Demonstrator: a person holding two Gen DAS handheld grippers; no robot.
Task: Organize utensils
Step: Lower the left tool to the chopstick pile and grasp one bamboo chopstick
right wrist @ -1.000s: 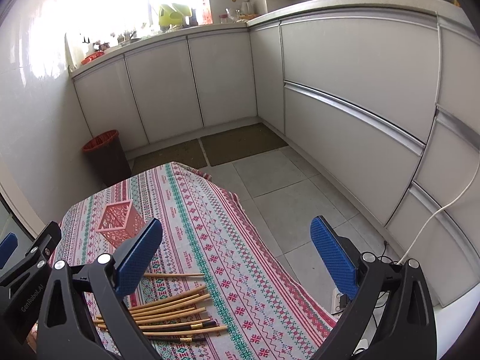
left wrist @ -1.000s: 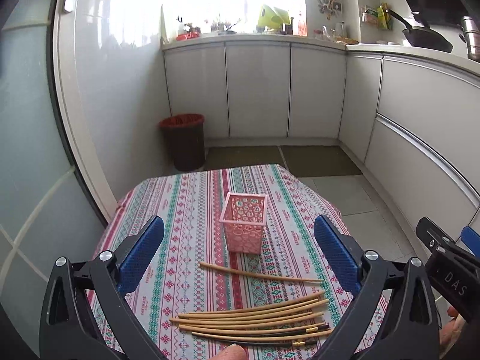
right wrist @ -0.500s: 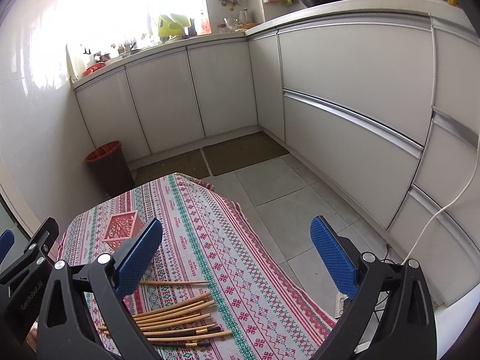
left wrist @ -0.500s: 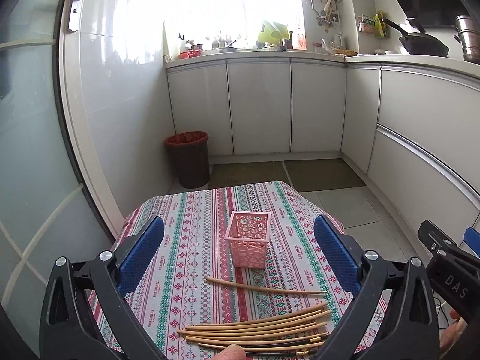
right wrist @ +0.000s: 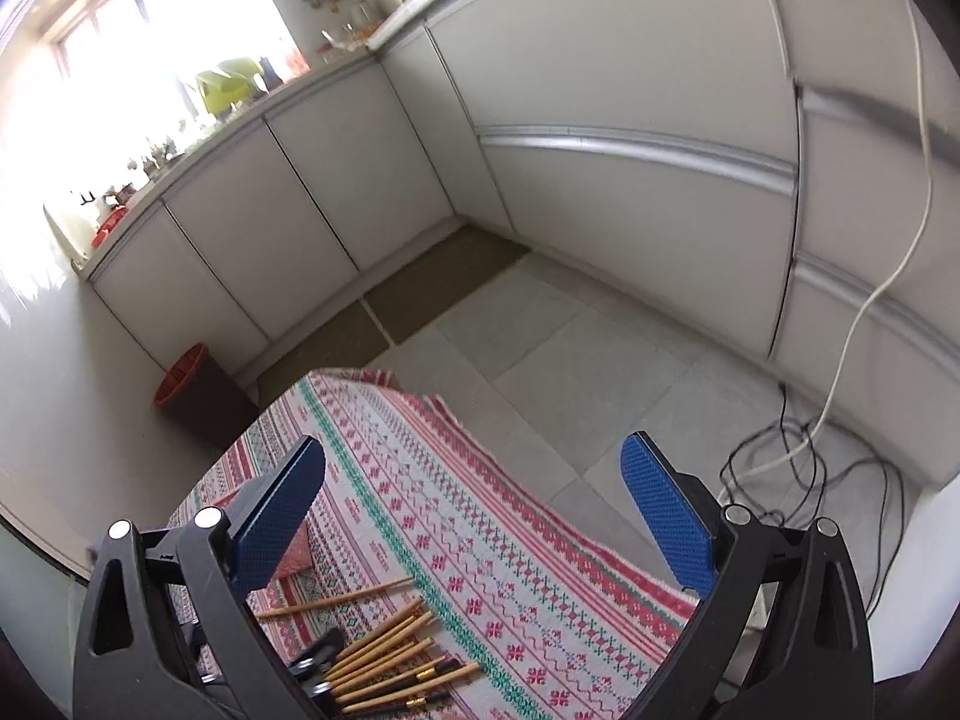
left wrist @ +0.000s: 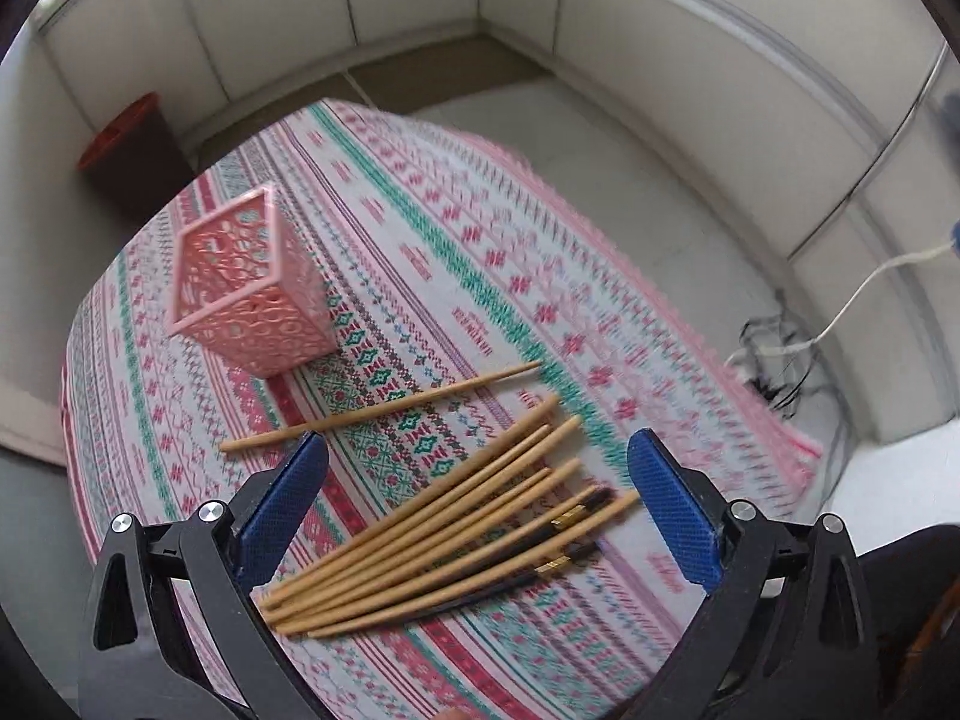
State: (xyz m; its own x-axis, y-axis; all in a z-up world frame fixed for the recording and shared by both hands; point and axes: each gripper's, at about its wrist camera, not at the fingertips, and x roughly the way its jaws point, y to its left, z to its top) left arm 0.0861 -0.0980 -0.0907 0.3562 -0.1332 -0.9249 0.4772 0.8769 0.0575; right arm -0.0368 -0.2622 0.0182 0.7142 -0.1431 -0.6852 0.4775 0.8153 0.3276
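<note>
Task not begun: holder (left wrist: 252, 288) empty, all chopsticks (left wrist: 444, 534) loose on tabletop (left wrist: 510, 276) between spread left fingers (left wrist: 282, 504). Right fingers (right wrist: 666, 516) spread, empty.

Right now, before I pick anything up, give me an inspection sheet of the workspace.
Surface: table under a patterned tablecloth.
Job's things: pink holder upright, empty as far as visible; bundle of chopsticks lying flat, some dark with gold bands; single chopstick lying apart, between bundle and holder.
Clutter: nothing seen on the cloth.
Grippers: left gripper open above the bundle, holding nothing; right gripper open, holding nothing.
Cables: white cable and black wires on the floor right of the table.
Surroundings: white cabinets, red-rimmed bin, crowded countertop.
</note>
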